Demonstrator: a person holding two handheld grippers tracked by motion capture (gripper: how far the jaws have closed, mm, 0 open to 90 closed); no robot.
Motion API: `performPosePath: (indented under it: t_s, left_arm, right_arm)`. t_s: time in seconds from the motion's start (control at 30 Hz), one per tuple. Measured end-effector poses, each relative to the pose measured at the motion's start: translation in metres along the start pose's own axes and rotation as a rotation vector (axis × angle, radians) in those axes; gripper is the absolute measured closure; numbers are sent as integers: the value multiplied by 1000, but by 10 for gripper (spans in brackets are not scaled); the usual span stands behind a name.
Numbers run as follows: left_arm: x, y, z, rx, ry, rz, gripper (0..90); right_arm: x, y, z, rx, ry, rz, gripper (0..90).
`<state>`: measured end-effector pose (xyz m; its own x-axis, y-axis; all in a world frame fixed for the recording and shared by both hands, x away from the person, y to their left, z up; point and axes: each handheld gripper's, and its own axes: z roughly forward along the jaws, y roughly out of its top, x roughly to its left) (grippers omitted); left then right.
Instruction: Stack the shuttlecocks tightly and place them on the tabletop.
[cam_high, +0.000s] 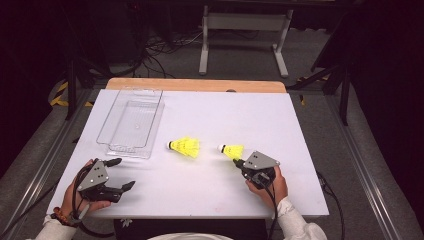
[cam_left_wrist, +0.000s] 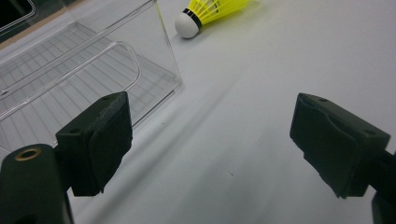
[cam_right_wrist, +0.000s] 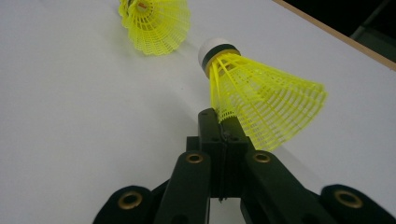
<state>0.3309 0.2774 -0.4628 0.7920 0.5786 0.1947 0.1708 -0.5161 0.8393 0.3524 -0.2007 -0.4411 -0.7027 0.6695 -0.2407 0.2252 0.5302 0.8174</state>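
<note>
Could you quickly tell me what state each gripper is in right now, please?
Left gripper: open, holding nothing.
Right gripper: shut on the skirt edge of the near shuttlecock.

High view looks down; both gripper views, close, share one shuttlecock (cam_left_wrist: 205, 11).

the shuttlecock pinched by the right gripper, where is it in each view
High view: the held shuttlecock is right of centre, at the right gripper tips, white cork pointing left.
Left gripper view: I cannot find it here; the free shuttlecock lies at the top edge, past the clear tray.
Right gripper view: centre right, skirt edge pinched between the shut jaws.
Shared landmark: the free shuttlecock, centre in the high view and top left in the right gripper view.
</note>
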Motion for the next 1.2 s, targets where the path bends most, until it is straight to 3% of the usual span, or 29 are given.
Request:
performPosePath:
  t_s: [0.77,1.2]
  left_arm:
    - [0,0,1,7,0,1,141]
    - [0,0,1,2,1,2,141]
  right_arm:
    - [1,14,14,-16,31,-19,900]
    - [8,21,28,2,64,-54,900]
